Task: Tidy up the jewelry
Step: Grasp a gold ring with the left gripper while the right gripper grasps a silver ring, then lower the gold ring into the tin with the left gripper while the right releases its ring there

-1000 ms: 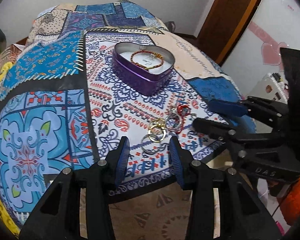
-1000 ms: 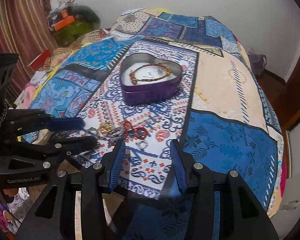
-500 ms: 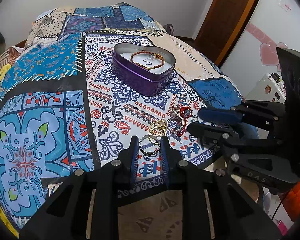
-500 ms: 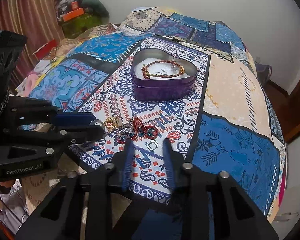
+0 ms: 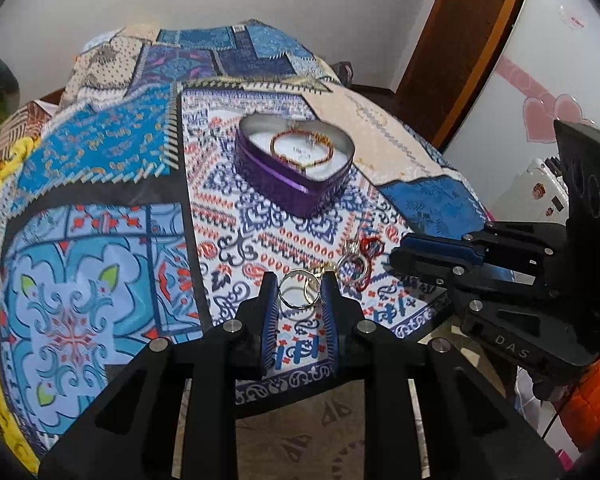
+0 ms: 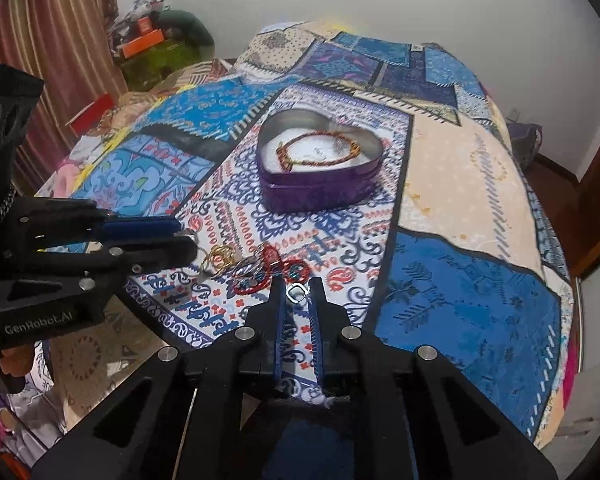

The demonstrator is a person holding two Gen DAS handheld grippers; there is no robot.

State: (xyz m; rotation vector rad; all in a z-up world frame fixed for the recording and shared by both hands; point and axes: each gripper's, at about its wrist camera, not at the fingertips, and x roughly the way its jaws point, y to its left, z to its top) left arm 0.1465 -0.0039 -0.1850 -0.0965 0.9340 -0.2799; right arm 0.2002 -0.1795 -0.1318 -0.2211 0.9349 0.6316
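**Silver in both tongs**

Silver ring (image 5: 299,290) sits pinched in my left tongs (image 5: 299,286). My right tongs (image 6: 298,292) pinch a small square ring (image 6: 297,293). Both lie on the bed (image 6: 468,280), near side of the heart tin (image 6: 320,178).

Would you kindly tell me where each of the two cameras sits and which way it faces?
Left wrist view: on the left gripper, looking forward and down along its fingers, which have just closed around a silver ring on the patterned cloth; the right gripper enters from the right.
Right wrist view: on the right gripper, facing the same way, fingers pinching a small square ring; the left gripper enters from the left.
Both share the purple heart tin holding a beaded bracelet.
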